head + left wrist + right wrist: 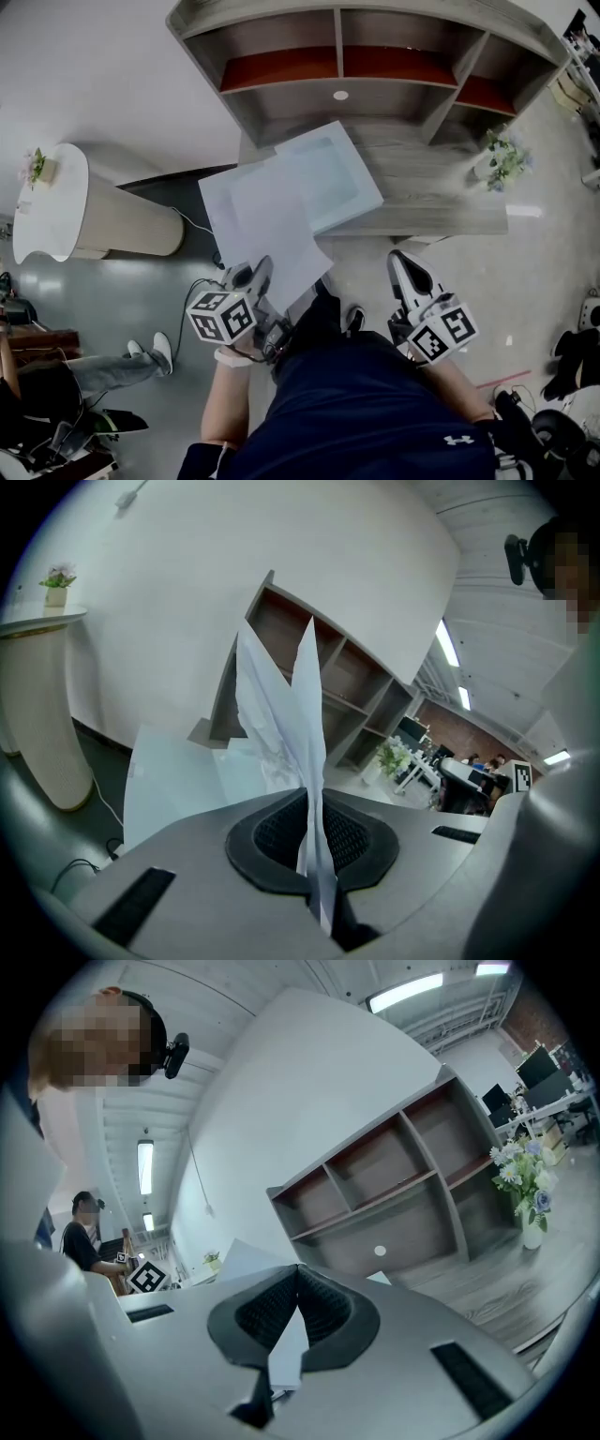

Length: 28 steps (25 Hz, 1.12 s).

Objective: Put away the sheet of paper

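Sheet of paper (267, 225) clamped at its near edge in left tool (258, 274), jaws pressed together on it (it stands up crumpled in the left gripper view). Its far end overlaps the white tray (337, 173) on the counter (441, 192). Right tool (400, 261) closed, apart from the sheet in head view.

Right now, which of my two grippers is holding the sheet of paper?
The left gripper. Its jaws are clamped on the sheet of paper, which sticks out ahead of it. The right gripper stands off to the side, not touching that sheet.
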### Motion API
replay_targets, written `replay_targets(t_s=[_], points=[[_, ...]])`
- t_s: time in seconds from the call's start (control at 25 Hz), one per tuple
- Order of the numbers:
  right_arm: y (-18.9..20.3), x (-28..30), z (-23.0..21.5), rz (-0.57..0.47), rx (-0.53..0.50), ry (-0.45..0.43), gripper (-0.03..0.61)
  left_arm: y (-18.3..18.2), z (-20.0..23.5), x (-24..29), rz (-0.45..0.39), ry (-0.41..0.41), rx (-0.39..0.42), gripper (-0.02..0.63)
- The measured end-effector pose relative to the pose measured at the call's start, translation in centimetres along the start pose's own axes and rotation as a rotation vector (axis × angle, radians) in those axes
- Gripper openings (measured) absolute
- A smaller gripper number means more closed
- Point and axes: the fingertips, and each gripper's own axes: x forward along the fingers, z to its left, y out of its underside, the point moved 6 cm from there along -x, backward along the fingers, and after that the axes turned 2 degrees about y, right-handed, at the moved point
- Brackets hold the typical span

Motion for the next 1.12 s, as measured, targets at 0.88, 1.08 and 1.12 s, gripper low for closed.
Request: replay_targets(t_s=[0.88,1.08,1.12], points=[[-0.4,15.5,0.1,0.088,-0.003,0.051,0.006,-6.8,12.3,9.2,0.100,0.102,-0.051,0.015],[0.0,16.9,-0.1,0.135,0.013,0.040,0.006,-5.1,16.5,11.6,0.159,0.112,-0.136,0.015],[0.1,17.3,-0.3,0.142,0.022,0.036,0.006,-4.5,17.5,12.3,0.173,0.110,-0.159,0.015]])
